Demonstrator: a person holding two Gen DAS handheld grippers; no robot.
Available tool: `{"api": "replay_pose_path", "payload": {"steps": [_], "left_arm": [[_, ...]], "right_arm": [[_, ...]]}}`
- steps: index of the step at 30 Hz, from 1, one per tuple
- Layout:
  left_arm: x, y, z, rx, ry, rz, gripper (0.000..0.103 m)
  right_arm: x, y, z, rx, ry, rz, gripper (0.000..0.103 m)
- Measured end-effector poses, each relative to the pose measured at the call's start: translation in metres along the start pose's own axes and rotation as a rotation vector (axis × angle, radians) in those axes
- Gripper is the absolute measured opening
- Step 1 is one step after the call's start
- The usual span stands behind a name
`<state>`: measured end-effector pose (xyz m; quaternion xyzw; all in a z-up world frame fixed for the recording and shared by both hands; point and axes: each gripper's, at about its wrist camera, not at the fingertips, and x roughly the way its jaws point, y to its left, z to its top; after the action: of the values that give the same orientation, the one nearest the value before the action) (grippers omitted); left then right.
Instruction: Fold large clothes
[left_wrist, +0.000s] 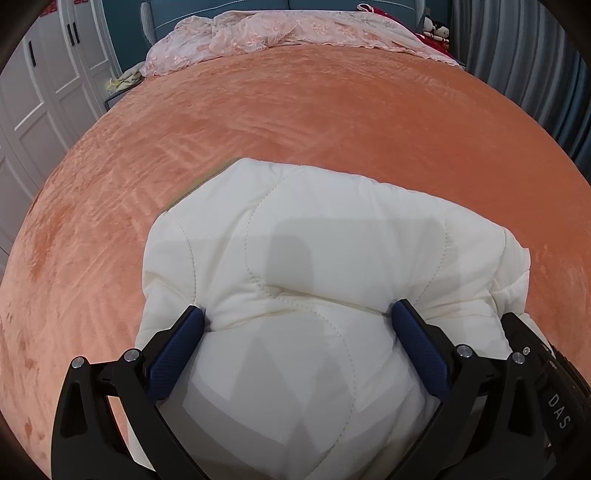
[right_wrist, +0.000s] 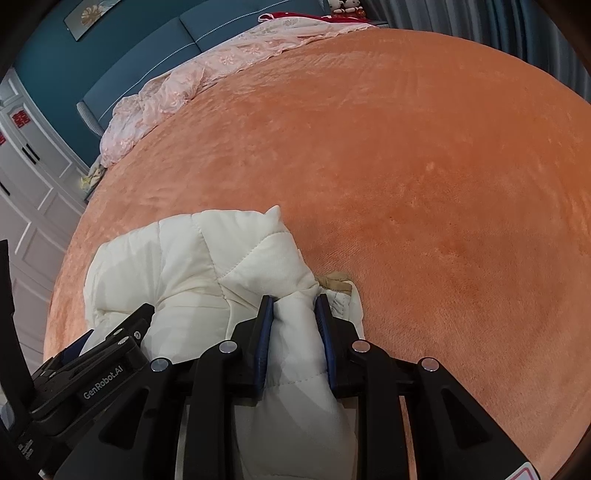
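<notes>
In the left wrist view, a cream-white quilted puffer jacket (left_wrist: 295, 280) lies bundled on a bed covered by an orange plush blanket (left_wrist: 295, 103), filling the lower middle of the frame. The left tongs (left_wrist: 297, 314) stand wide, their blue-padded fingers (left_wrist: 177, 350) pressed into either side of a thick fold of the jacket, so they grip a broad bulge of padding between them. At the lower right edge, part of the black body of the right tongs (left_wrist: 535, 354) sits against the jacket's side. Along the top of the frame a pale pink lace bedspread (left_wrist: 280, 33) lies crumpled against a teal upholstered headboard (left_wrist: 221, 7). White panelled wardrobe doors (left_wrist: 44, 85) fill the upper left, grey curtains (left_wrist: 535, 66) the upper right, and small plush toys (left_wrist: 436, 29) sit by the curtains.

In the right wrist view, the same jacket (right_wrist: 192, 258) occupies the lower left, resting on the orange blanket (right_wrist: 424, 166), which takes up most of the frame. The right tongs (right_wrist: 293, 301) are drawn close, pinching a narrow roll of the jacket's fabric between the blue pads (right_wrist: 264, 343). Just beyond them a tan tag or trim piece (right_wrist: 338, 282) pokes out from the jacket's edge. The left tongs (right_wrist: 122, 332) enter from the lower left, touching the jacket. The pink lace bedspread (right_wrist: 207, 70) and teal headboard (right_wrist: 147, 55) run across the upper left, with the white wardrobe doors (right_wrist: 26, 177) along the left edge.
</notes>
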<state>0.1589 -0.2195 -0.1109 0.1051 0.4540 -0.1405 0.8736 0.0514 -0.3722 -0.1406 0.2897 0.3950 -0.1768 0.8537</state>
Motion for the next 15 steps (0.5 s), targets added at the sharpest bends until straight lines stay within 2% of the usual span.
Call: {"api": "replay_pose_path", "payload": {"steps": [4, 5, 6, 8, 11, 12, 15], "left_arm": [[-0.021, 0.008, 0.0, 0.005, 0.034, -0.021, 0.098], [-0.027, 0.011, -0.001, 0.005, 0.039, -0.025, 0.098], [-0.038, 0.015, -0.005, 0.002, 0.048, -0.033, 0.098], [-0.058, 0.024, -0.015, -0.006, 0.067, -0.054, 0.098], [-0.081, 0.033, -0.028, -0.014, 0.086, -0.068, 0.098], [-0.089, 0.036, -0.035, -0.014, 0.092, -0.069, 0.098], [-0.104, 0.038, -0.055, 0.002, 0.106, -0.061, 0.098]], "right_arm": [[-0.026, 0.006, 0.002, -0.021, 0.012, -0.019, 0.03], [-0.038, 0.008, 0.001, -0.028, 0.002, -0.037, 0.039], [-0.051, 0.01, -0.002, -0.032, -0.013, -0.04, 0.039], [-0.077, 0.015, -0.011, -0.061, -0.021, -0.009, 0.039], [-0.105, 0.022, -0.032, -0.131, -0.001, -0.011, 0.038], [-0.109, 0.024, -0.042, -0.161, 0.021, -0.025, 0.035], [-0.108, 0.026, -0.061, -0.215, 0.052, -0.079, 0.035]]}}
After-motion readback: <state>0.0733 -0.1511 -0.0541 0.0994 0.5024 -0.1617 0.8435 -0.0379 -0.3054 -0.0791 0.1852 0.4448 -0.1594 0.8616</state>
